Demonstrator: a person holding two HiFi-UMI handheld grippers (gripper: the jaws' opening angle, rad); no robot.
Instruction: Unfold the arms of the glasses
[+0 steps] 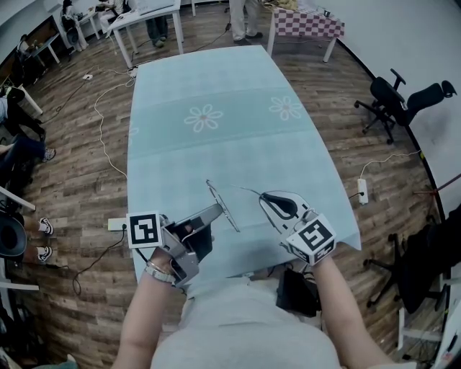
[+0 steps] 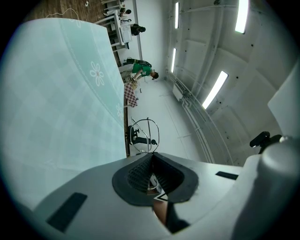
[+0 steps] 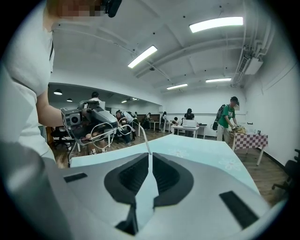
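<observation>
Thin wire-rimmed glasses (image 1: 222, 206) hang over the near end of the teal-clothed table (image 1: 216, 122). My left gripper (image 1: 215, 211) is shut on the frame front. In the left gripper view its pads (image 2: 140, 171) clamp the rim, and one lens loop (image 2: 146, 119) sticks out past them. My right gripper (image 1: 264, 197) is shut on the end of one arm (image 1: 248, 192), which is swung out away from the frame. In the right gripper view that arm (image 3: 146, 138) runs from the closed jaws up to the lenses (image 3: 104, 129), held in the left gripper (image 3: 89, 117).
The cloth has flower prints (image 1: 204, 117) further out. A black office chair (image 1: 396, 97) and a power strip (image 1: 363, 191) are on the wood floor at right. A checkered table (image 1: 306, 23), white desks (image 1: 144, 18) and several people are at the far end.
</observation>
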